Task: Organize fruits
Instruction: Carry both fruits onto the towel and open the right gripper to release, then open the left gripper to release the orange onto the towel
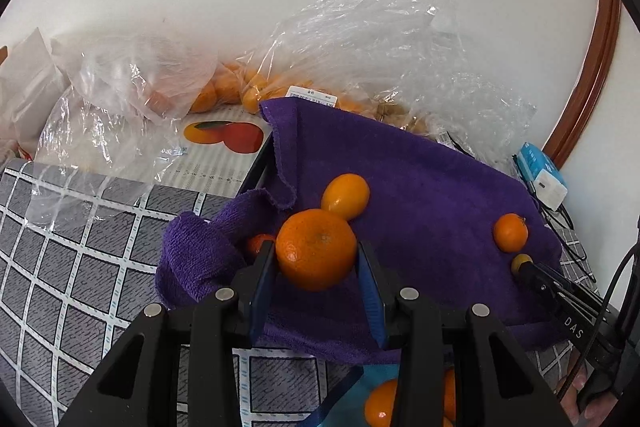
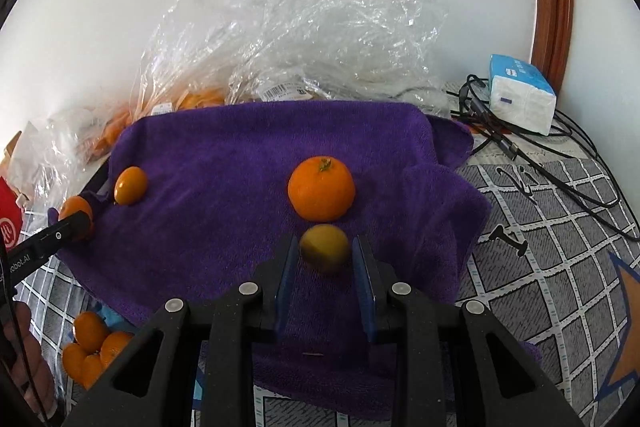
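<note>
Purple towelling (image 2: 224,155) is spread over the grey grid-patterned tabletop (image 2: 560,247), and the loose fruit is laid out on it. At the towel's left edge a mandarin (image 1: 316,249) is bracketed by the left gripper (image 1: 316,267), whose pads appear to touch both its sides, so it is judged to be gripped. A kumquat (image 1: 345,195) lies touching it on the far side, and a smaller orange fruit (image 1: 258,243) is half hidden in the towel's fold. Toward the right edge, a yellowish kumquat (image 2: 325,247) is straddled by the right gripper (image 2: 325,259), with narrow gaps on both sides; it is not yet clamped. A second mandarin (image 2: 321,189) sits just beyond it. Several mandarins (image 2: 90,347) are gathered in a blue container (image 1: 344,395) at the near edge, so sorting is judged partly done, with five fruits left on the towel.
</note>
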Demonstrator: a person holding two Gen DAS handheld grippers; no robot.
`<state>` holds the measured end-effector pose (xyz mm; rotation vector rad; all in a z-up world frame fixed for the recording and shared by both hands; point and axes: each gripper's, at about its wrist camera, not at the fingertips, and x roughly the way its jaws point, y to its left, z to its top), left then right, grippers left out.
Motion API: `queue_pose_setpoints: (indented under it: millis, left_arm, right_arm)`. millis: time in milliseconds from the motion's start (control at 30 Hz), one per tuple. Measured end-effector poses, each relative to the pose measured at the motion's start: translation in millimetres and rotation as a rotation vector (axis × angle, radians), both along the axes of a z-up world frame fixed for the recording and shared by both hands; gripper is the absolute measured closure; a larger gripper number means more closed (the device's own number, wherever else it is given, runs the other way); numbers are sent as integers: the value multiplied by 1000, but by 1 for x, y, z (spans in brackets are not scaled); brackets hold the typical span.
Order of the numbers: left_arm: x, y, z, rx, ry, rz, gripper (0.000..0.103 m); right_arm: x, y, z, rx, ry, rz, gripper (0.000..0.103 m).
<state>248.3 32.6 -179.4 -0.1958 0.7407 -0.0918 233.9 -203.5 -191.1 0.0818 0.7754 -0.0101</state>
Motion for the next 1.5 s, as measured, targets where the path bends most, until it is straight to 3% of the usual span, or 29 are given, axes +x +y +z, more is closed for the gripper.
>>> queue_pose_setpoints:
  millis: [400, 800, 967, 1100, 1233, 1500]
  left_arm:
    - [0, -6, -2, 59, -13, 2, 65]
    - [0, -10, -4, 84, -34, 14, 65]
    - [0, -6, -2, 54, -30, 12, 62]
    - [-3, -4, 1, 39, -45, 25, 53]
    - [-7, -2, 6, 36, -59, 35, 51]
    - [-30, 12, 34, -33, -178, 76, 50]
  right_arm:
    - [-4, 3, 1, -23, -7, -1, 73]
    - [-16, 11, 8, -62, -67, 14, 52]
    - [-13, 7, 6, -59, -48, -5, 51]
    - [-18, 3, 10, -50, -83, -23, 42]
    - [-20, 0, 11, -43, -91, -39, 42]
    - [-34, 4, 38, -50, -155, -53, 42]
